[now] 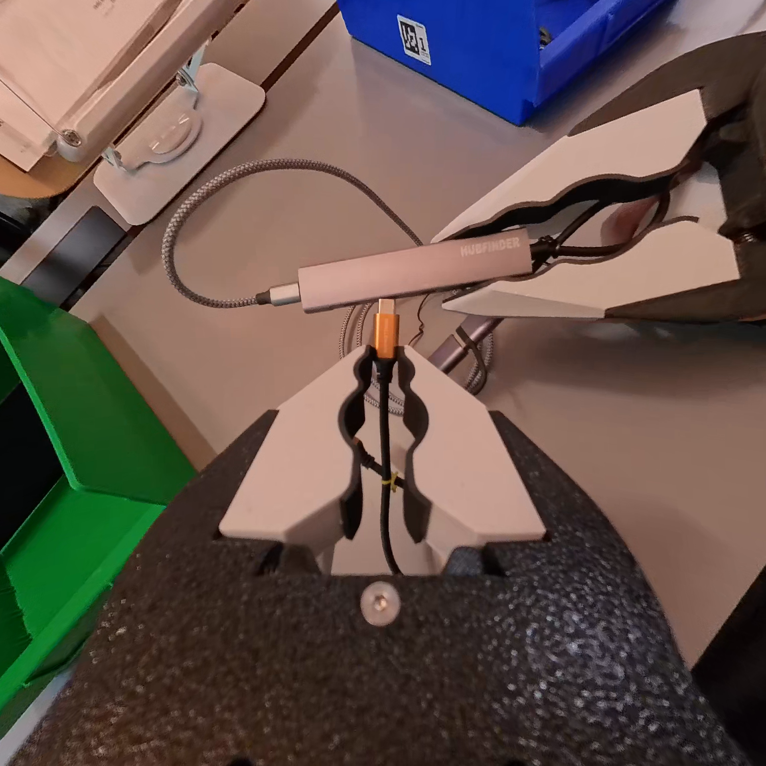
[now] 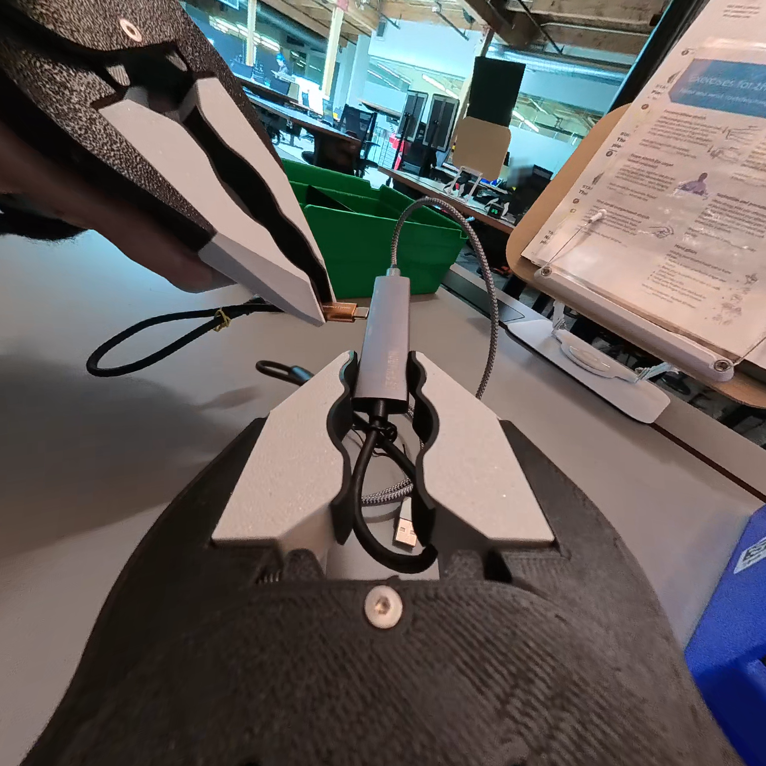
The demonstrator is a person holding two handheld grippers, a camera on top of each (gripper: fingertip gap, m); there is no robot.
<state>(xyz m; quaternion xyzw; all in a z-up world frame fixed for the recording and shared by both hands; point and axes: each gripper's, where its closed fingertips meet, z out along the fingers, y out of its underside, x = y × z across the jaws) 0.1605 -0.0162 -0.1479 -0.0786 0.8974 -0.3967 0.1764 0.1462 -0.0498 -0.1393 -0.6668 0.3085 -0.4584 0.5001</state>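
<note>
Both grippers loaded: plug in left, hub in right, meeting at the hub's side port.

Left gripper (image 1: 383, 352) is clamped narrow on the orange metal USB-C plug (image 1: 386, 335) of a thin black cable (image 1: 387, 456). Right gripper (image 2: 381, 364) is pinched on one end of the slim grey aluminium hub bar (image 2: 387, 331). The hub's long axis lies crosswise to the plug, with the plug square-on to its side; the tip looks to be in or at the port, but seating depth is hard to judge. Count: one hub, one orange plug, one grey braided cable (image 1: 199, 232) looping off the hub's far end, one loose silver USB-A plug (image 2: 405, 534) under the right fingers. Around them on the grey table (image 1: 580, 414): green bin (image 1: 83, 414), blue bin (image 1: 476, 54), document stand (image 2: 646, 207).
</note>
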